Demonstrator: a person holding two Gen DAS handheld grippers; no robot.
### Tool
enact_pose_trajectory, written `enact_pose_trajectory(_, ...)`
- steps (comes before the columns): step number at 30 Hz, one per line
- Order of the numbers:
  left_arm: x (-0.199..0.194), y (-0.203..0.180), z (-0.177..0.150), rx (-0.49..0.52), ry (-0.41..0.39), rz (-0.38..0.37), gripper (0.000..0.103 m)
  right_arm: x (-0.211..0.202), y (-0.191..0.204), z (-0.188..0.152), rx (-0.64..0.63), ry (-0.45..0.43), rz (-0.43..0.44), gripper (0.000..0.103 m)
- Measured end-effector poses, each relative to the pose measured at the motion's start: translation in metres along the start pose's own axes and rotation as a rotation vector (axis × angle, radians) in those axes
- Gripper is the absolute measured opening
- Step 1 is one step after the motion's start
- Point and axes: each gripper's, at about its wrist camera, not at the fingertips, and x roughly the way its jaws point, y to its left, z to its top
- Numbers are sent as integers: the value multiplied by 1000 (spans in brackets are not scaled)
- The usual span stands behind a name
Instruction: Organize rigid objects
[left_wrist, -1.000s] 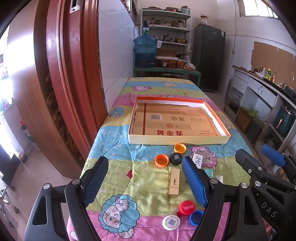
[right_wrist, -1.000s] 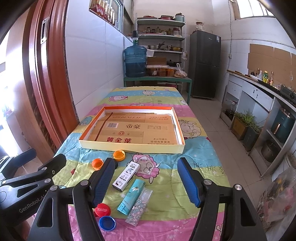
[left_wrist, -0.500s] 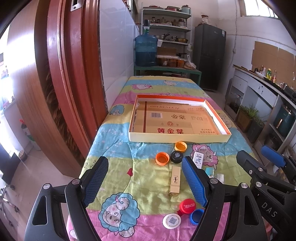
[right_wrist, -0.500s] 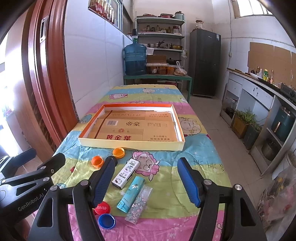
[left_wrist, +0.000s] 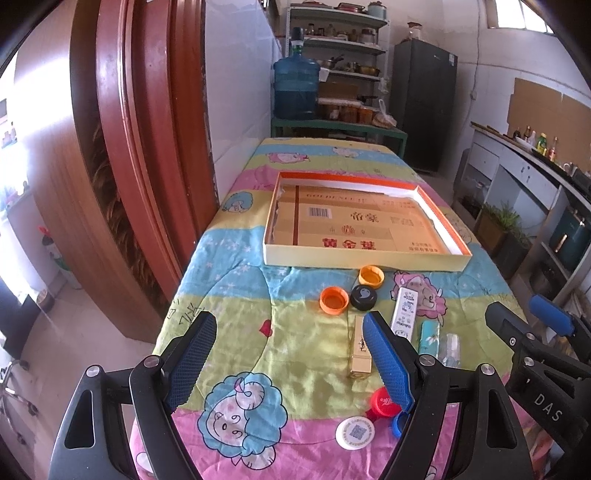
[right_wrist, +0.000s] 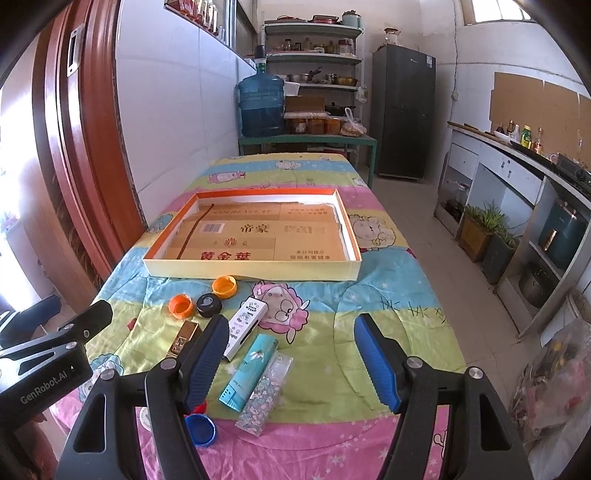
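2 grippers hang above the near end of a table under a cartoon-print cloth (left_wrist: 236, 332), both with fingers spread wide and holding nothing. Under the left gripper (left_wrist: 286, 356) lies bare cloth; its right finger (left_wrist: 384, 358) partly covers a gold box (left_wrist: 360, 350) and a red cap (left_wrist: 384, 402). A white disc (left_wrist: 355, 432) and a blue cap (right_wrist: 199, 428) lie nearest the table's front edge. Further up sit an orange cap (left_wrist: 334, 300), a black cap (left_wrist: 364, 296) just beside it, and a second orange cap (left_wrist: 371, 276) close to the tray (left_wrist: 362, 261), whose only content is a cardboard liner. Right of the caps lie a white box (right_wrist: 245, 323), a teal box (right_wrist: 249, 371) and a glitter case (right_wrist: 266, 391), side by side. The right gripper (right_wrist: 291, 363) frames the last 2, its left finger (right_wrist: 207, 356) overlapping the white box's near end.
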Motion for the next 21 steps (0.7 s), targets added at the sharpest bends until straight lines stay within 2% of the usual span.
enact_pose_trajectory(11, 9, -1, -14, 22, 20, -29, 83, 11, -1, -11, 2, 36, 0, 70)
enact_pose_trajectory(21, 19, -6, -58, 108, 83, -108, 83, 26, -12, -33, 23, 109, -15, 70)
